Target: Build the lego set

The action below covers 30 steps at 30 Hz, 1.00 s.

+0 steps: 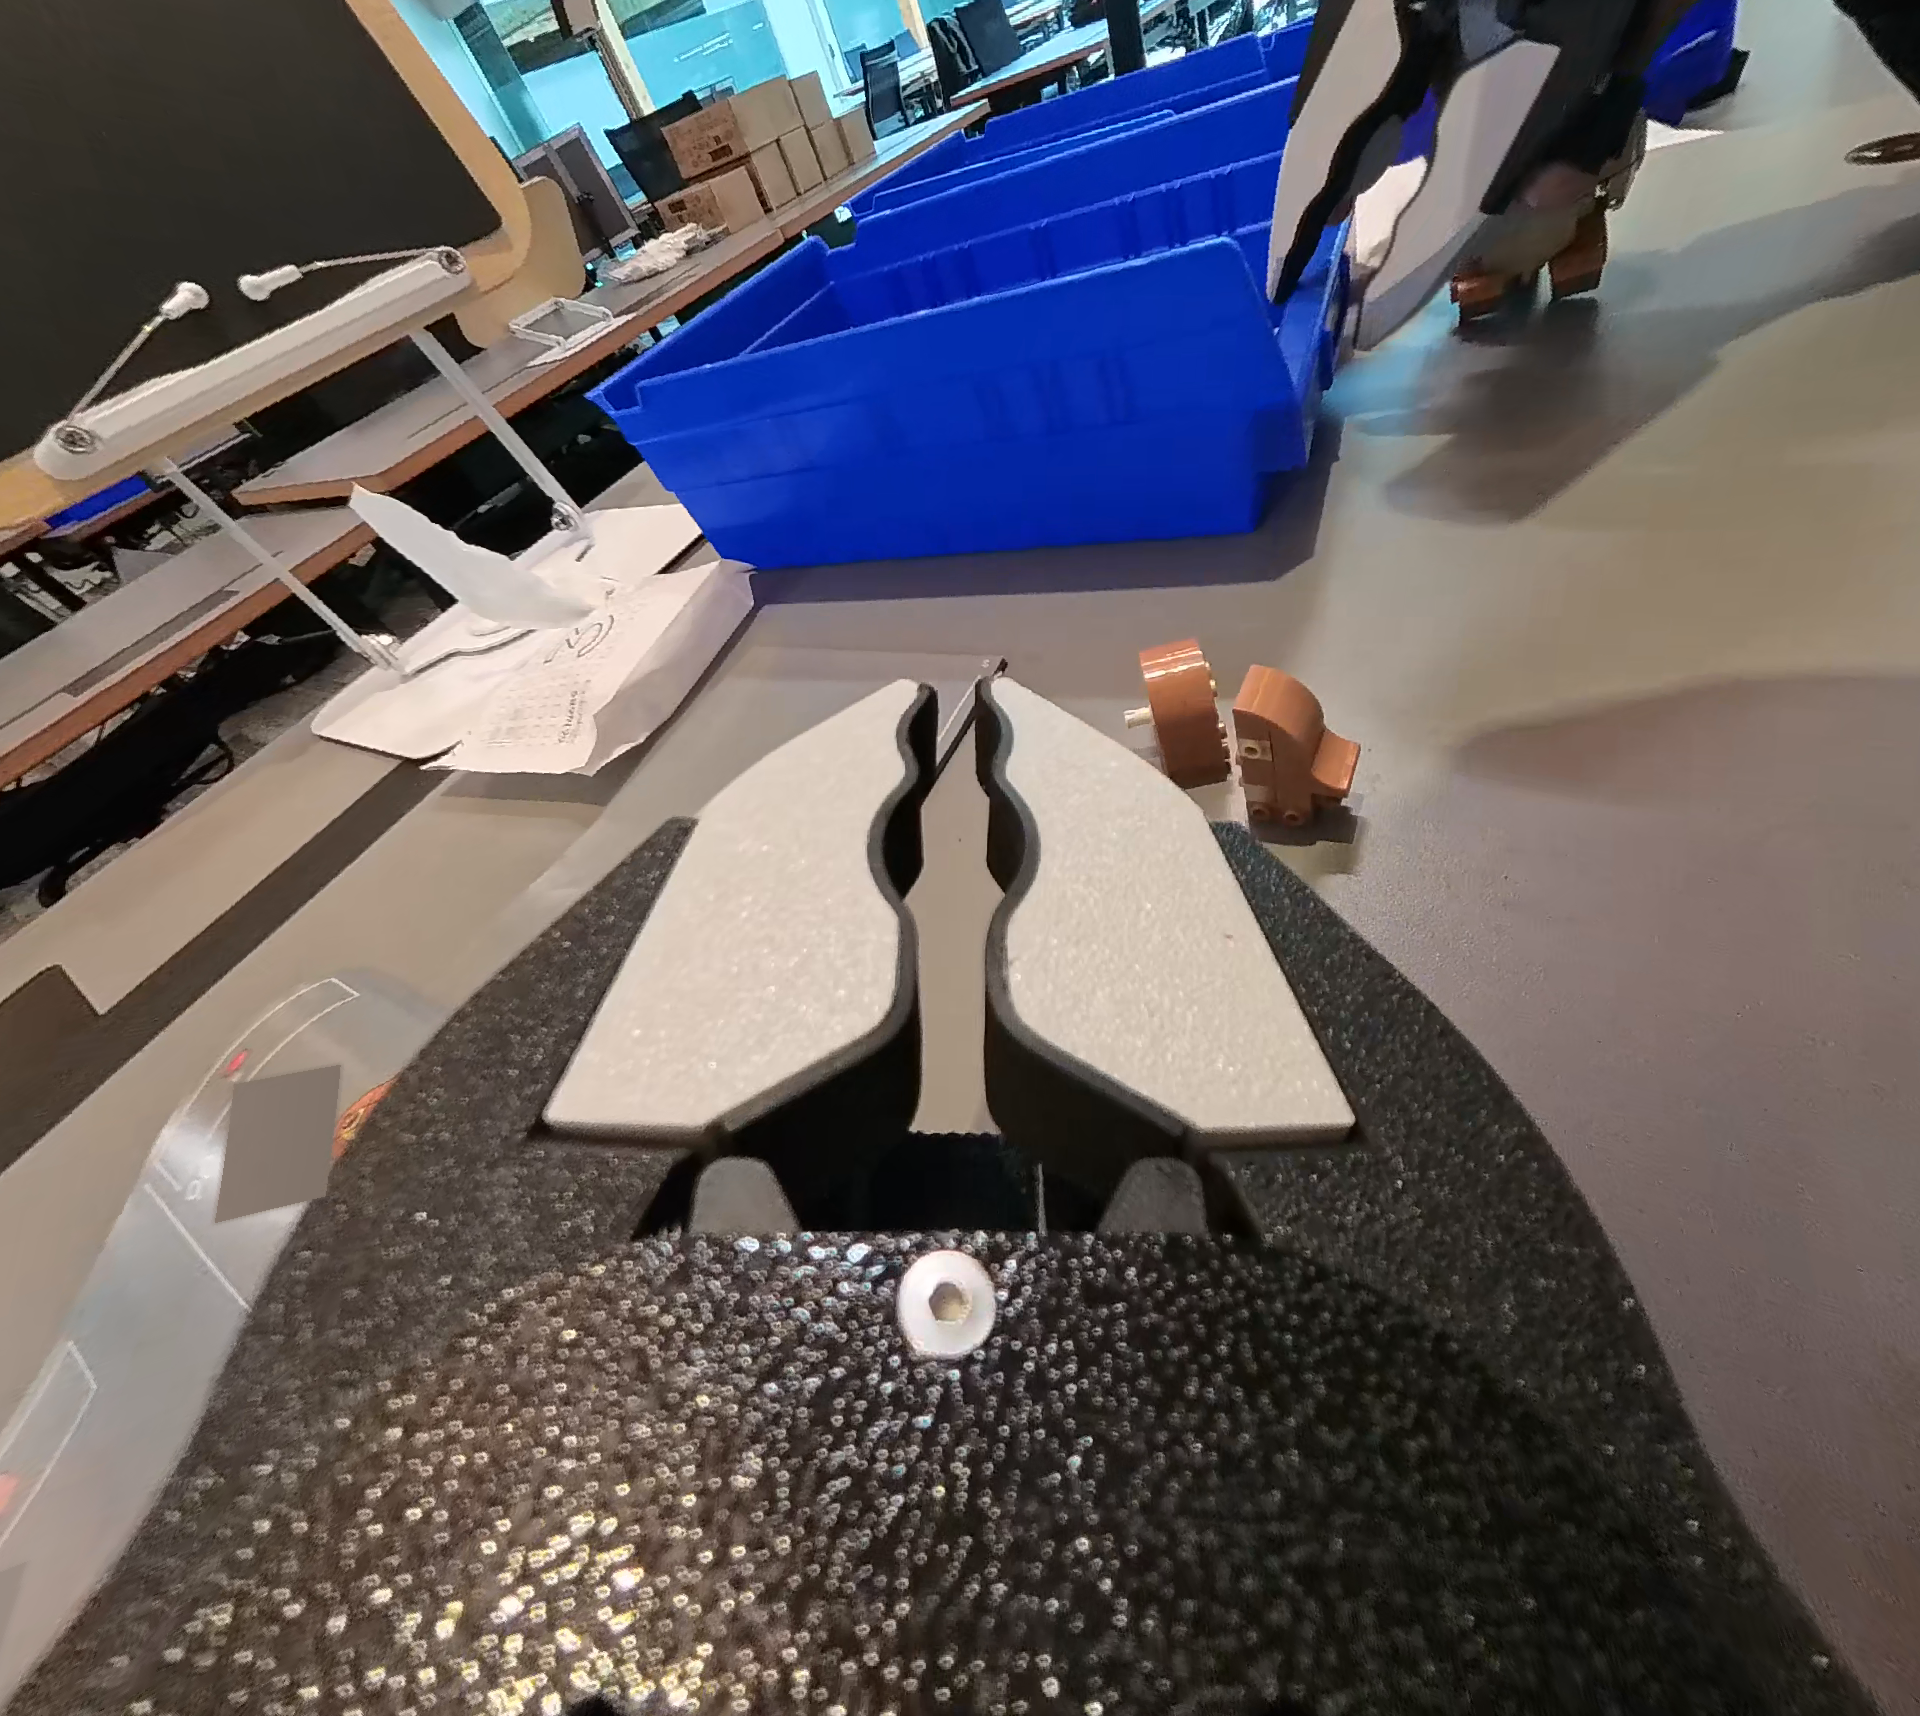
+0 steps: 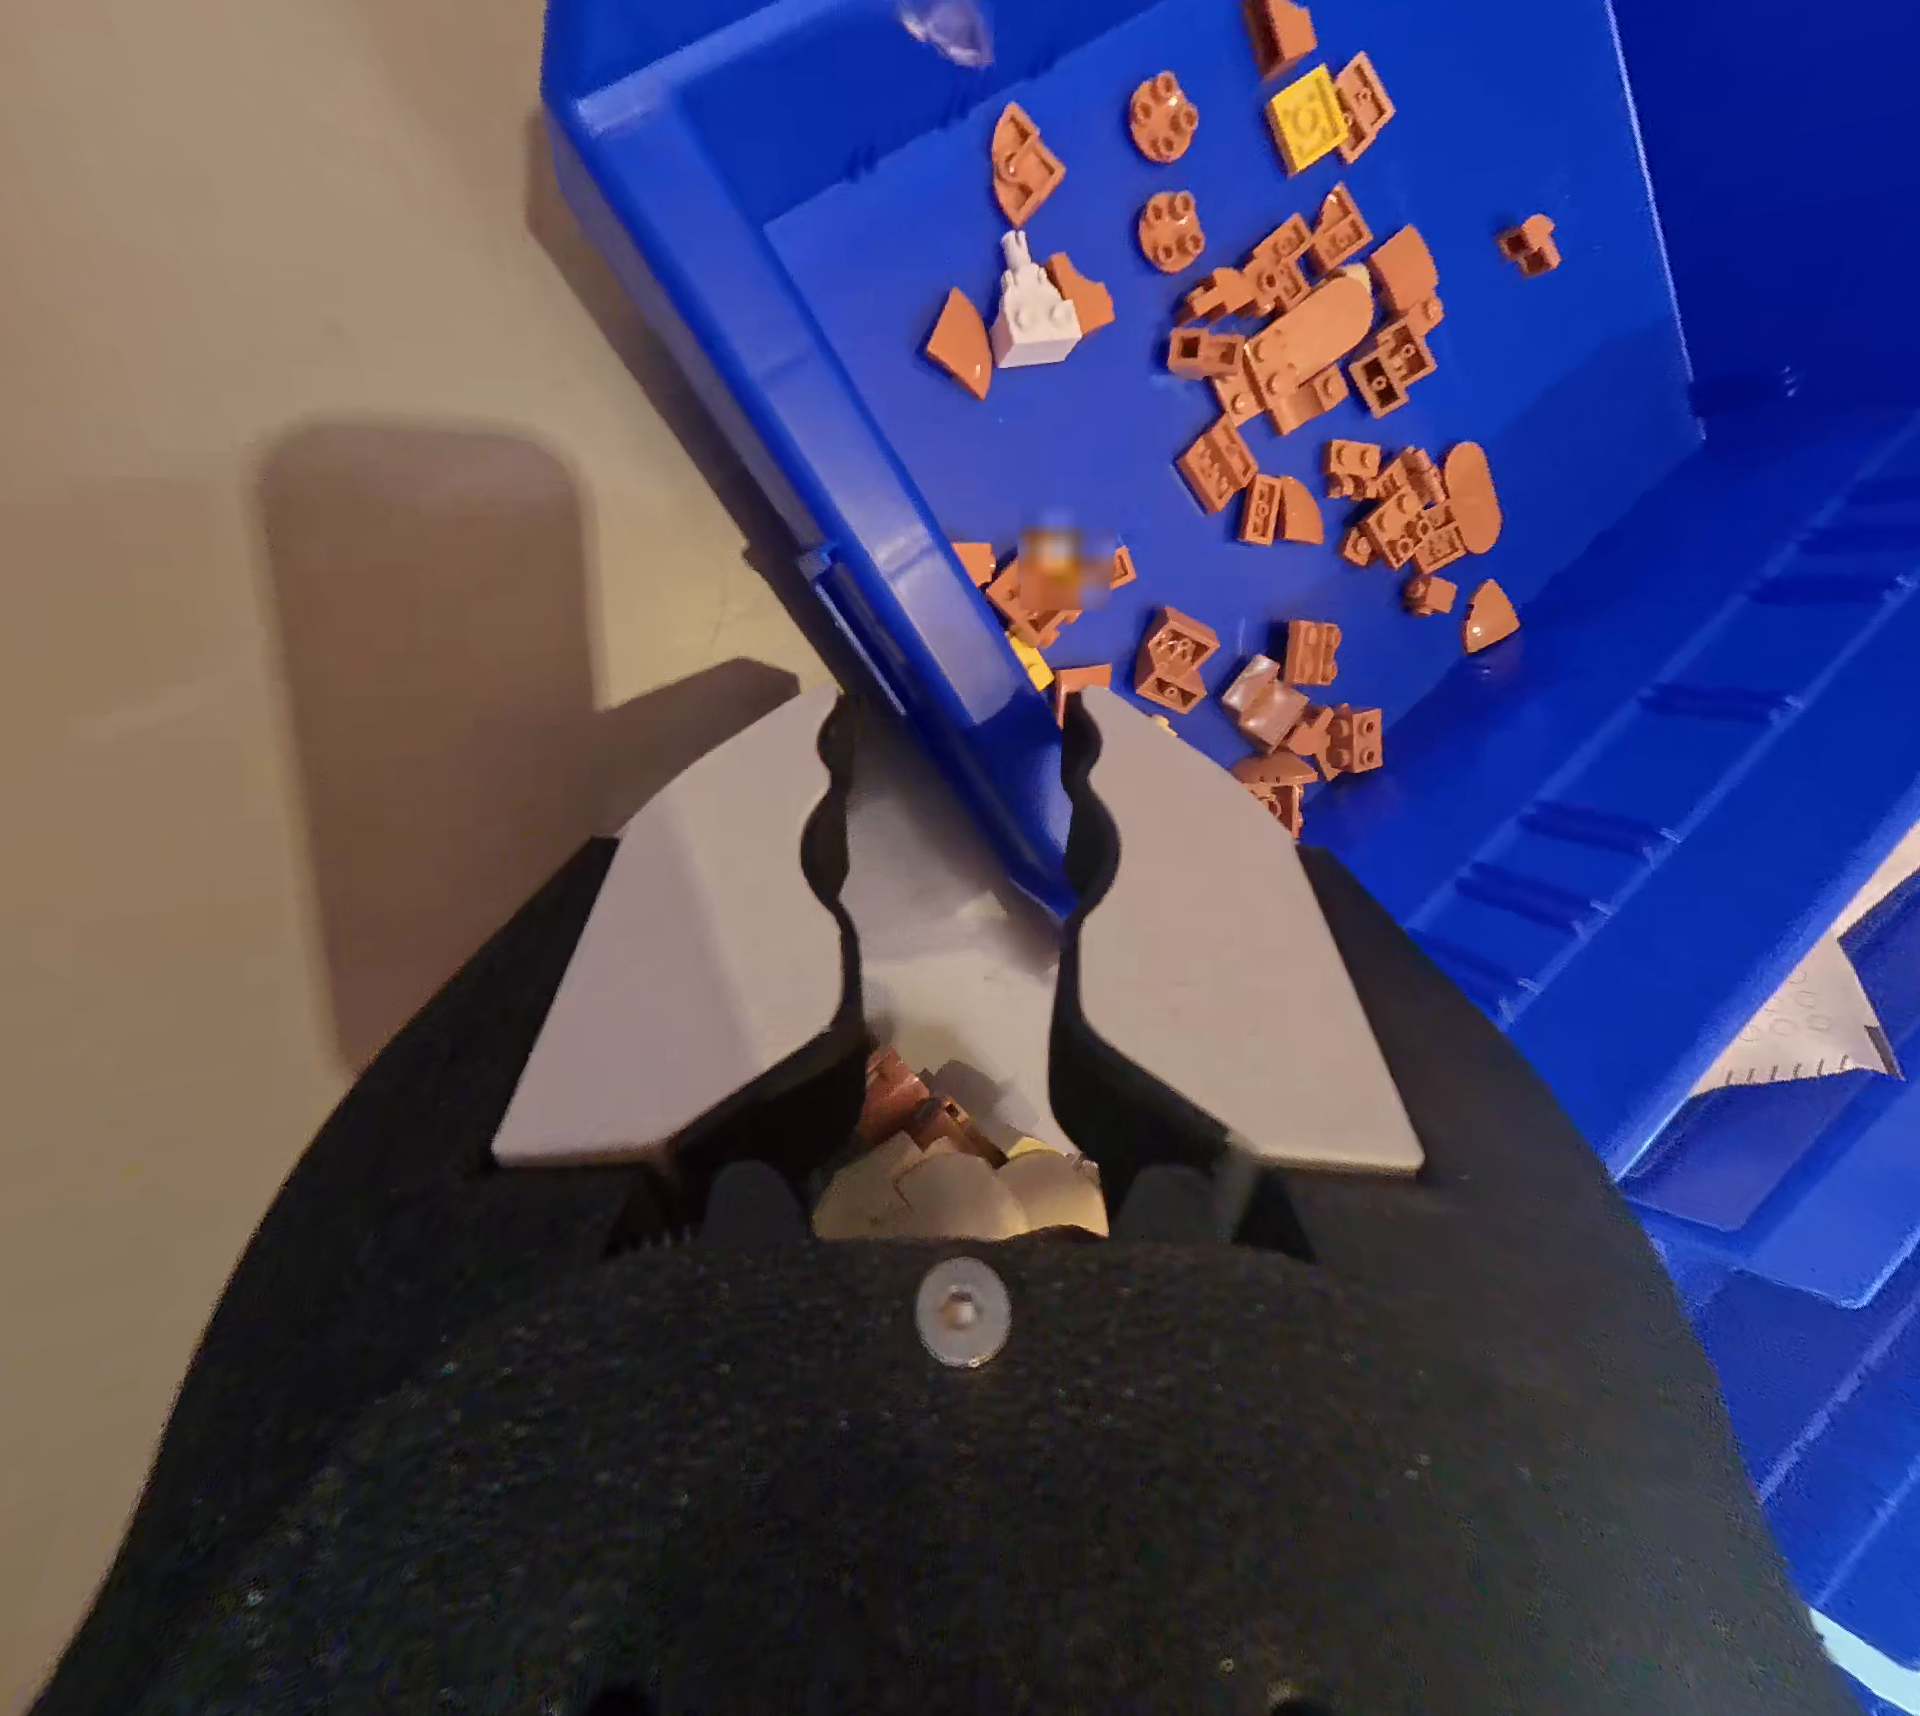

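Up close, left tool [image 1: 961, 710] nearly pressed together on a thin dark strip [image 1: 971, 721], two brown brick pieces [image 1: 1242, 736] just to its right on the grey counter [image 1: 1558, 939], right tool [image 2: 961, 721] spread astride the blue bin's wall [image 2: 914, 627], loose brown bricks [image 2: 1299, 378] ahead inside.

Place: an open-plan office or lab workspace.
Signs: rows of long desks [image 1: 717, 253] with office chairs [image 1: 883, 82] far behind; stacked cardboard boxes [image 1: 764, 139]; glass walls [image 1: 665, 19].
Near: grey worktable [image 1: 1558, 835] with blue storage bins [image 1: 987, 419] and a printed sheet [image 1: 540, 690].
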Motion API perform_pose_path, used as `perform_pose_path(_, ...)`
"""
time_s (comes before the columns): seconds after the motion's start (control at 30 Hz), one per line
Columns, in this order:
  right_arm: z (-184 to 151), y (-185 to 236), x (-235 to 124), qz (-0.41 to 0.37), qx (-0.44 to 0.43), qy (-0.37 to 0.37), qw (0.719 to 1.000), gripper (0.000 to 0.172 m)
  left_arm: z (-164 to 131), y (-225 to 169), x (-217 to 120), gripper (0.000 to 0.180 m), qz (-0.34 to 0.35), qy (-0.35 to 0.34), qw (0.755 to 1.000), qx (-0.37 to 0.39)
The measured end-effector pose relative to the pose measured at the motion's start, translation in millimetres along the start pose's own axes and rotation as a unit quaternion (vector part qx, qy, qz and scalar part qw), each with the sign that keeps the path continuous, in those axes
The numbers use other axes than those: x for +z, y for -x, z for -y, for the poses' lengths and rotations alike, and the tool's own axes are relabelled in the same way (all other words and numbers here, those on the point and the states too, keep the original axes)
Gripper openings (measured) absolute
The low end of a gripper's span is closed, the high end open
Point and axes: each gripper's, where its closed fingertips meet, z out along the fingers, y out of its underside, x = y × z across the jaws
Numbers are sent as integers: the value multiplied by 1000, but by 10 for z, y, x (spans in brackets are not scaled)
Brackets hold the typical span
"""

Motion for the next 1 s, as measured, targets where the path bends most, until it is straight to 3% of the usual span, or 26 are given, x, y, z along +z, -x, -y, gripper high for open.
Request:
perform_pose_path(0.77,18,656,-321,131,-60,-73,987,25,-16,22,9,6,5,6,1000,2)
perform_pose_path(1.0,6,690,-349,136,-69,-79,985,27,-28,46,12,6,13,8,1000,5)
